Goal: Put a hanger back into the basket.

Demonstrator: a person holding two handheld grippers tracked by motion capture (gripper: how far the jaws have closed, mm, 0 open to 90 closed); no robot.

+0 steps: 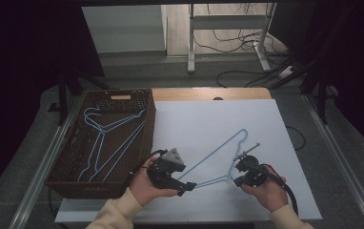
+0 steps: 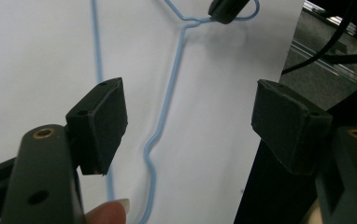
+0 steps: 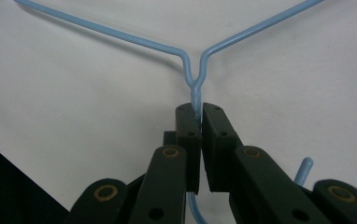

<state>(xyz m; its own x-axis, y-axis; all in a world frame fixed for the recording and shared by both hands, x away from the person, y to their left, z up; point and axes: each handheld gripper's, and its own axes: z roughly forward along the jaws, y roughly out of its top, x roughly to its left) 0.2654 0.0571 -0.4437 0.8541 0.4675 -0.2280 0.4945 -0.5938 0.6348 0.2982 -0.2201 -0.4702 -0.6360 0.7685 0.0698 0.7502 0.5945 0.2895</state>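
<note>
Blue wire hanger (image 1: 218, 162) flat on the white counter (image 1: 266, 129), its hook hidden behind the right hand-held gripper (image 1: 243, 172) in the high view. In the right gripper view, jaws clamped on the twisted neck (image 3: 196, 100), hook end cut off below. Left hand-held gripper (image 1: 188, 186) at the hanger's shoulder; in the left gripper view, jaws wide apart, wire (image 2: 165, 107) between them, untouched. More hangers (image 1: 106, 138) in the brown basket (image 1: 75, 183), hard to count

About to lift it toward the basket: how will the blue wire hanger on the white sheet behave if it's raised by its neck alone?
The blue wire hanger looks thin and light, so it should lift easily. Held by the right gripper at the twisted neck only, its wide arms may swing or pivot. Bare wire between flat fingers could twist or slip.
</note>
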